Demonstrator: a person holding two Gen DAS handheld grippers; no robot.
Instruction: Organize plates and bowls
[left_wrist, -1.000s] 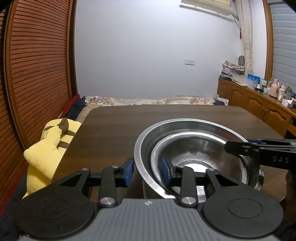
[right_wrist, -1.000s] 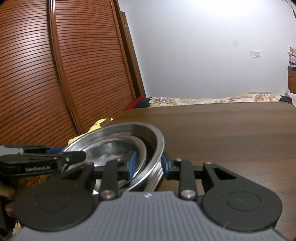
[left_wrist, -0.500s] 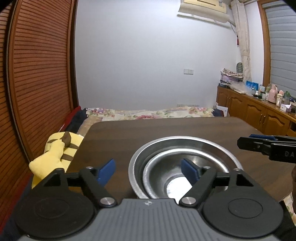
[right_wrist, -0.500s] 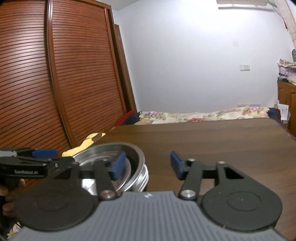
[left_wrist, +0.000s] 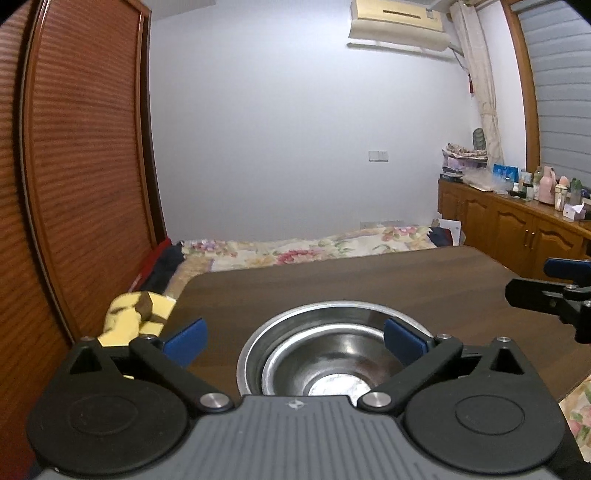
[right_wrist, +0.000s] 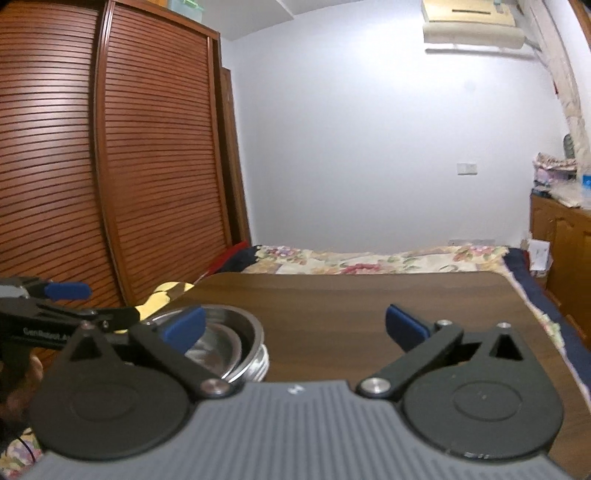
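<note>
Left wrist view: two steel bowls are sitting nested, smaller bowl (left_wrist: 334, 365) inside bigger bowl (left_wrist: 325, 315), on the dark wood table (left_wrist: 369, 280) near its front edge, just ahead of the left gripper (left_wrist: 293, 336). Its jaws are opening, spread abt as wide as they go; blue pads (left_wrist: 402, 334) are showing on either side of the stack, left one out over bare table, right one in front of the bigger bowl's rim, w/ no sign either is pressing metal. Nothing is being held. Right gripper's fingers (left_wrist: 546, 293) are poking in from the right edge, apart from the bowls.

Right wrist view: same stack (right_wrist: 225, 339) is lying low and left, partly behind the left finger of the right gripper (right_wrist: 293, 326). Those jaws are opening too, wide, w/ only bare tabletop btwn the pads; nothing gripped. Left gripper (right_wrist: 68, 308) is showing at the left edge w/ a bit of the person's hand (right_wrist: 20, 376) under it.

Past the table: a floral bedspread (left_wrist: 303, 249), a yellow plush toy (left_wrist: 136, 315) by the table's left corner, slatted wardrobe doors (right_wrist: 110, 166) on the left, wooden cabinets (left_wrist: 517, 229) on the right, an AC unit (left_wrist: 399, 24) high on the wall.
</note>
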